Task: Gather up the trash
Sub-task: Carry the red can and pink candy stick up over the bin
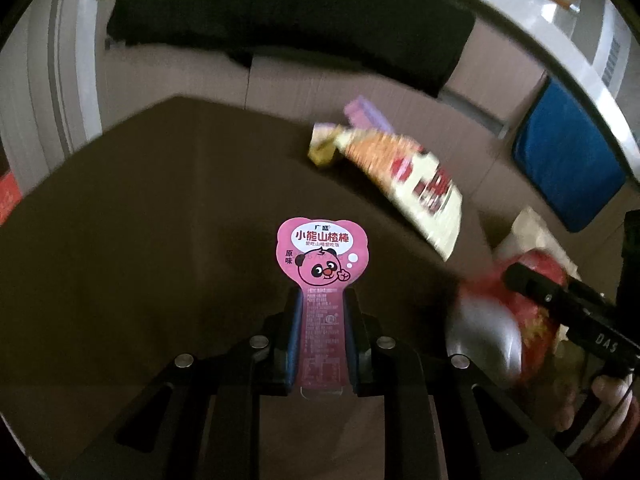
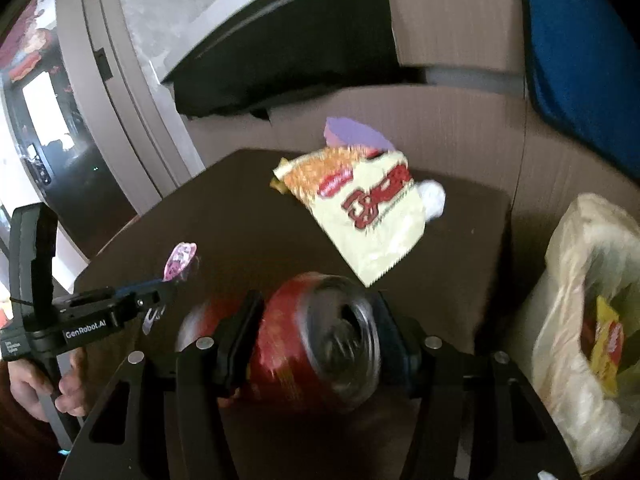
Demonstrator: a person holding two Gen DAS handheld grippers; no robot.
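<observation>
Nearest, the left hand-held gripper (image 1: 320, 336) pinched a pink snack wrapper (image 1: 318, 264) printed 小熊山楂棒, with a cartoon bear face. The right hand-held gripper (image 2: 316, 344) was clamped on a red drink can (image 2: 316, 340), its label too blurred to read; "GenRobot.AI" showed on the other tool's body. Both pieces seemed picked up, so the step in hand was carrying. Next, each called for a move to the plastic trash bag (image 2: 580, 320) just right of the counter (image 2: 240, 220), then release. Farther off lay a cream noodle packet (image 2: 368, 212), lettering illegible.
</observation>
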